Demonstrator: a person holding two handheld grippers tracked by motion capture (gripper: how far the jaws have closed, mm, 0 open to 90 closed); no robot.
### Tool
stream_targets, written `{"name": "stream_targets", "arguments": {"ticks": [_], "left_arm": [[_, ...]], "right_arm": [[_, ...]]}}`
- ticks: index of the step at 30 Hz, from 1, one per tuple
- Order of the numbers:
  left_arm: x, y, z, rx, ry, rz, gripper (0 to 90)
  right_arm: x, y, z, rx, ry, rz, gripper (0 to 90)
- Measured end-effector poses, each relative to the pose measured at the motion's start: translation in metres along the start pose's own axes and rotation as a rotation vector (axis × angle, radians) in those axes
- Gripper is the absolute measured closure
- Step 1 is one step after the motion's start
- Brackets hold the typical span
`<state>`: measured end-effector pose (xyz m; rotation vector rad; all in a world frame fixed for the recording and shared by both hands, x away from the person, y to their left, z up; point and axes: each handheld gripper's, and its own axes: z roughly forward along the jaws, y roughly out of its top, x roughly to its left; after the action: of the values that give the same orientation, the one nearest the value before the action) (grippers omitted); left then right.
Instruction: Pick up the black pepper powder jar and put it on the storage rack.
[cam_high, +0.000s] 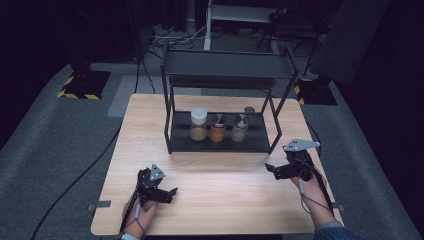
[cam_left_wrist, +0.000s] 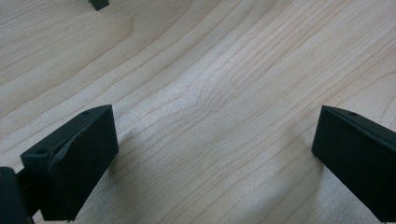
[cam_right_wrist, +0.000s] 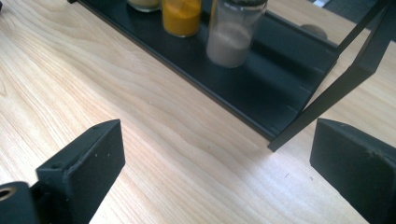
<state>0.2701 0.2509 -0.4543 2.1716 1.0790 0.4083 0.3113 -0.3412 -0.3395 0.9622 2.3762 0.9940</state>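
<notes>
Jars: three on rack shelf, frame centre; nearest, brown-powder jar, likely light, smooth, breakable glass; grasp mid-body. Left gripper, right gripper: both spread, empty.

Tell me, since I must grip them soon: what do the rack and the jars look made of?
The rack looks like matte black painted metal: thin straight bars, a flat folded tray. The jars seem clear glass or hard plastic, since their powder shows through; which one I cannot tell.
</notes>
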Motion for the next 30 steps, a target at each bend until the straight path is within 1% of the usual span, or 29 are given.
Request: {"name": "stream_targets", "arguments": {"ticks": [5,12,18,21,25,30], "left_arm": [[0.000,0.000,0.000,0.000,0.000,0.000,0.0],[0.000,0.000,0.000,0.000,0.000,0.000,0.0],[0.000,0.000,0.000,0.000,0.000,0.000,0.0],[0.000,0.000,0.000,0.001,0.000,-0.001,0.0],[0.000,0.000,0.000,0.001,0.000,-0.001,0.0],[0.000,0.000,0.000,0.001,0.000,-0.001,0.0]], "right_arm": [[0.002,-0.009,0.003,0.004,-0.001,0.007,2.7],[0.004,-0.025,0.011,0.012,-0.006,0.003,2.7],[0.000,-0.043,0.016,-0.002,0.010,0.022,2.7],[-0.001,-0.051,0.019,0.003,0.013,0.032,2.7],[-0.002,-0.061,0.023,0.012,0.008,0.045,2.7],[0.000,-0.074,0.026,0.013,-0.004,0.056,2.7]]}}
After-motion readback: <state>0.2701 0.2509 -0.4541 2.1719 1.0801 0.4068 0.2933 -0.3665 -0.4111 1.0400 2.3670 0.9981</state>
